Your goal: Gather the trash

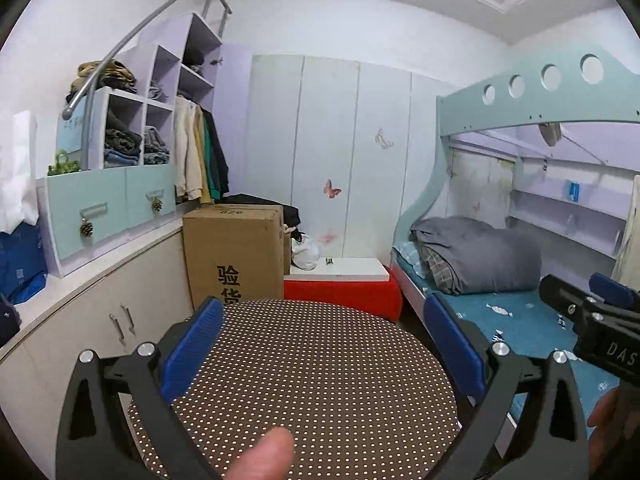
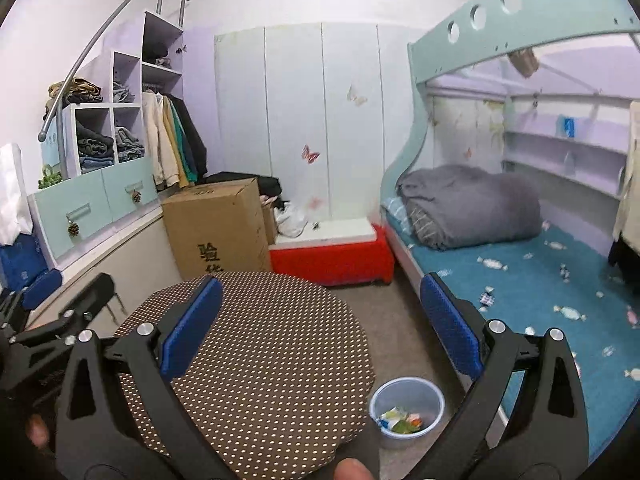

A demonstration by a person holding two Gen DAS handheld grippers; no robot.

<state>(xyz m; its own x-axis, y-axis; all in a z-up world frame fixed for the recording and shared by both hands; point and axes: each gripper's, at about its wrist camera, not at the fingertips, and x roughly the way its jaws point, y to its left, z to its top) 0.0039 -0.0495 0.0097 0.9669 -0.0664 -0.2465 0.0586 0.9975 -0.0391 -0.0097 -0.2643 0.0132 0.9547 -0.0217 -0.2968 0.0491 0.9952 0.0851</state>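
Nearest the lens, a thumb tip point(image 1: 266, 454) at the bottom edge, behind the left hand-held gripper point(image 1: 324, 344); blue pads point(image 1: 192, 350) spread wide, nothing between them. Directly under and ahead of it, a round table point(image 1: 320, 380) with a brown dotted cover, bare on top. Off to its right, the right hand-held gripper point(image 1: 592, 320) seen from the side, black body, blue pad at the tip.

From the right wrist view, right hand-held gripper point(image 2: 322, 326) likewise spread wide and holding nothing, hanging over the table's right edge point(image 2: 280, 340). Below and between its fingers, on the floor just beside the table, a small pale blue bin point(image 2: 406, 404) with a few coloured wrappers point(image 2: 400, 420) lying in the bottom. To the right of that gripper, a bunk bed point(image 2: 540, 280) with a teal sheet, candy wrappers point(image 2: 490, 264) scattered loose across it, well apart from the bin; a grey rolled duvet point(image 2: 468, 204) at the far end.

Farther ahead: a cardboard box point(image 2: 216, 224) beyond the table, a red storage bench point(image 2: 332, 260) with a white top next to it, white wardrobe doors point(image 2: 296, 112) with butterfly stickers behind. To the left, shelves with folded clothes point(image 2: 96, 144) and hanging garments point(image 2: 168, 140)
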